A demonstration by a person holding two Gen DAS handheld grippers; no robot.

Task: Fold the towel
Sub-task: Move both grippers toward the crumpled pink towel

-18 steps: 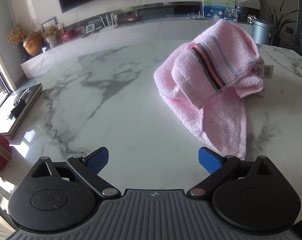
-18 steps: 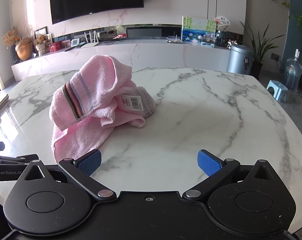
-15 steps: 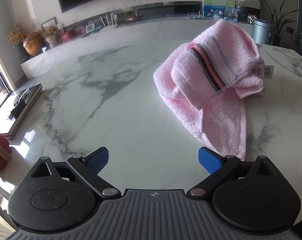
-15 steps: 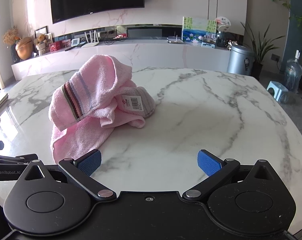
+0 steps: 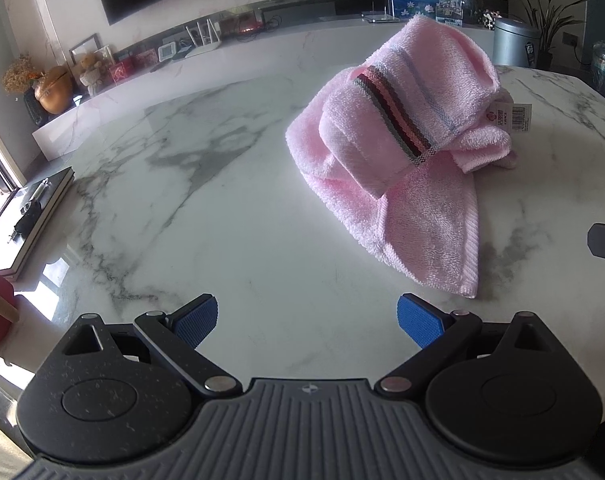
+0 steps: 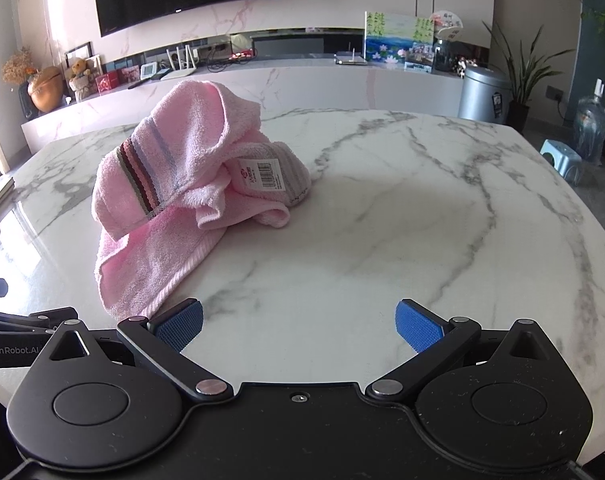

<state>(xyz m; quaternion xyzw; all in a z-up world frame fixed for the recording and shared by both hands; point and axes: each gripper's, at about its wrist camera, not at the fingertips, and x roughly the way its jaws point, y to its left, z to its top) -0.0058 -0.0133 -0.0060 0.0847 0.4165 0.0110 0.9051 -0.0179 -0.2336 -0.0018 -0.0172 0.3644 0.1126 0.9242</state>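
Note:
A pink towel (image 5: pixel 406 148) with a dark striped band and a white barcode tag (image 6: pixel 261 174) lies crumpled in a heap on the white marble table (image 5: pixel 222 216). One flat corner of the towel (image 6: pixel 142 276) trails toward the near edge. My left gripper (image 5: pixel 307 320) hovers open over bare marble, with the towel ahead and to its right. My right gripper (image 6: pixel 298 325) is open too, and the trailing corner ends just beyond its left fingertip (image 6: pixel 180 325). Nothing is held by either.
A book with small items (image 5: pixel 30 220) lies near the table's left edge. Behind the table runs a long low cabinet (image 6: pixel 302 76) with ornaments. A grey bin (image 6: pixel 484 94), plants and a blue stool (image 6: pixel 560 158) stand on the floor to the right.
Both grippers have shifted slightly, so the towel sits a little nearer in the views. The towel itself has not moved and both grippers stay open.

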